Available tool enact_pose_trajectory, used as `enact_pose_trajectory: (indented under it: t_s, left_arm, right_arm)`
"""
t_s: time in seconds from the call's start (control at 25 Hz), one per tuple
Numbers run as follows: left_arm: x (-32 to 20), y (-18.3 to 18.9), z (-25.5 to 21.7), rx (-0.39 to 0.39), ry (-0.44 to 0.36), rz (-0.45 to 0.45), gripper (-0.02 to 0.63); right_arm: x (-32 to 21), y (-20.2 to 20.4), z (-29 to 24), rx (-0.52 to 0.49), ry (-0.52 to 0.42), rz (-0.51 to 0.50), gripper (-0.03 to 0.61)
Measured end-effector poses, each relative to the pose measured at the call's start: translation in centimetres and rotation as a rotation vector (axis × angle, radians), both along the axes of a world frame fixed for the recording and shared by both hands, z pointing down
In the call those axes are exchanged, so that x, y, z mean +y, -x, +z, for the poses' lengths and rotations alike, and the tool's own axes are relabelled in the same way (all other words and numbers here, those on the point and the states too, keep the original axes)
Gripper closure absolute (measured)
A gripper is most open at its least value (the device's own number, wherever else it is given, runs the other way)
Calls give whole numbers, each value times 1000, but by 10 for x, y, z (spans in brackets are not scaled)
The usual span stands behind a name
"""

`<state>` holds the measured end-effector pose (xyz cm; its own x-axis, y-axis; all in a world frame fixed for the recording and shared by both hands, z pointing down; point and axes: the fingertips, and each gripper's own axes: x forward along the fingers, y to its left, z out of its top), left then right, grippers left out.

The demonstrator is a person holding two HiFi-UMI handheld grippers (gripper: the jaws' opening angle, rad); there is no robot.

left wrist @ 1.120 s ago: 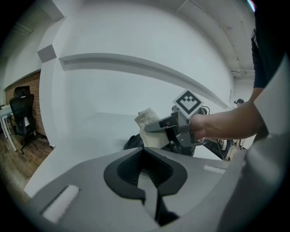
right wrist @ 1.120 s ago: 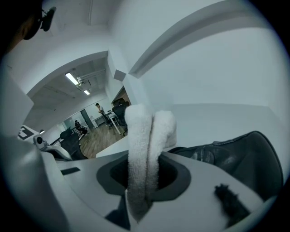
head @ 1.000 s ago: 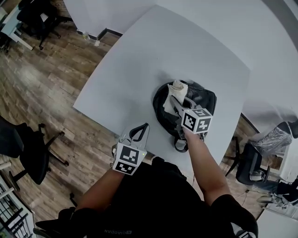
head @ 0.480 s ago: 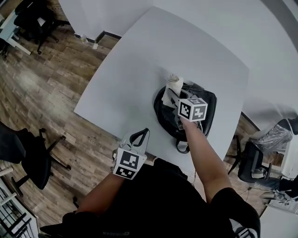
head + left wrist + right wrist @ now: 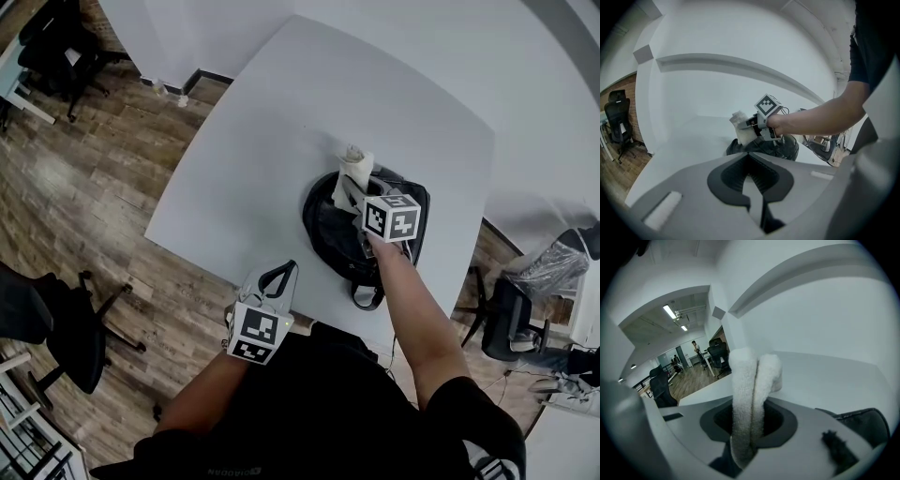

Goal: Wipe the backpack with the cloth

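White table [image 5: 281, 141] holds the backpack [image 5: 337, 239]. Right gripper [image 5: 352, 192] clamps the cloth [image 5: 354, 167] at its 12 o'clock end, with the bag lying toward 6 o'clock. Left gripper [image 5: 275, 278], closed and empty, sits at 8 o'clock.

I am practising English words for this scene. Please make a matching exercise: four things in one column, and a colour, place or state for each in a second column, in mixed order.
Column one
1. cloth
2. backpack
3. left hand-held gripper
4. right hand-held gripper

Column two
A. black, lying on the white table
B. jaws together, empty, by the table's near edge
C. white, pinched between two jaws
D. above the backpack, gripping the cloth

Pairs: 1-C, 2-A, 3-B, 4-D
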<state>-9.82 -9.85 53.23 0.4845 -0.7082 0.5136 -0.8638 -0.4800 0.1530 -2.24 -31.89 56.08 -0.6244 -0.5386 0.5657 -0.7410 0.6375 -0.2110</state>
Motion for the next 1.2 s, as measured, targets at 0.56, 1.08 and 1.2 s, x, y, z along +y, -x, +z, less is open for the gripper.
enact_pose_trajectory:
  t_s: [0.56, 1.08, 1.2]
  left_arm:
    - [-17, -47, -4, 13, -7, 105, 606]
    - [-26, -81, -13, 24, -25, 188, 607]
    - [-29, -83, -17, 66, -12, 181, 607]
  right_arm:
    - [-20, -75, -38, 14, -70, 114, 485]
    - [-23, -166, -73, -3, -146, 280, 485]
    - [-22, -185, -80, -1, -162, 315, 485]
